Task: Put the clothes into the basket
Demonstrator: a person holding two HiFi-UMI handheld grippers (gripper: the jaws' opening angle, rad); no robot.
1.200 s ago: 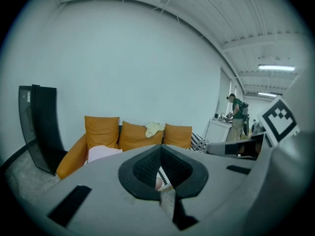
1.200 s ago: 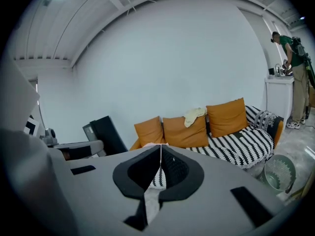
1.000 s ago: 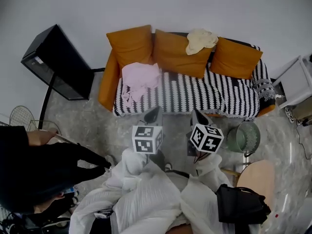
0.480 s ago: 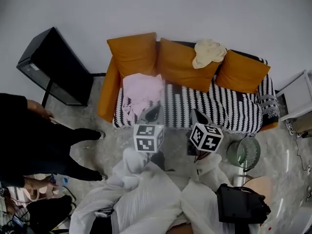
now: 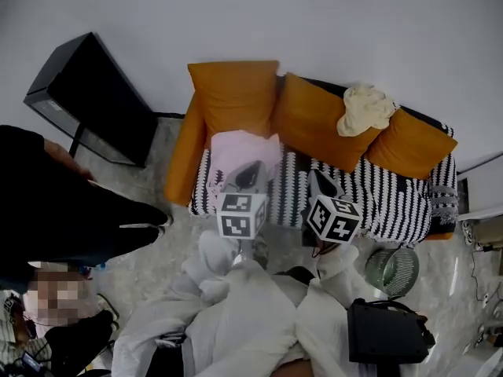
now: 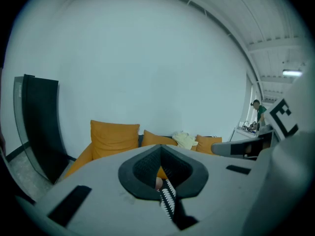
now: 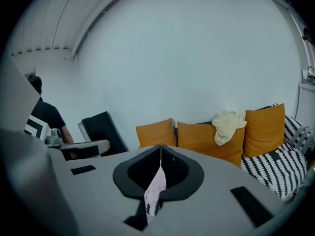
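A pink garment [image 5: 240,151] lies crumpled on the left seat of the sofa [image 5: 377,195]. A cream garment [image 5: 365,108] is draped over the back between two orange cushions; it also shows in the left gripper view [image 6: 184,139] and the right gripper view [image 7: 227,124]. The green round basket [image 5: 393,267] stands on the floor right of my grippers. My left gripper [image 5: 250,173] points at the pink garment's near edge, shut and empty [image 6: 160,147]. My right gripper [image 5: 317,181] is over the striped seat, shut and empty [image 7: 160,146]. A strip of pink cloth [image 7: 157,183] shows beyond its jaws.
A black cabinet [image 5: 94,100] leans by the wall left of the sofa. A person in black [image 5: 71,218] stands at the left. A black bag [image 5: 385,332] sits near my right side. White furniture [image 5: 483,171] stands past the sofa's right end.
Both grippers have advanced toward the sofa, which now sits closer and larger. The left one's tips have reached the pink garment's edge. The person in black has shifted at the left.
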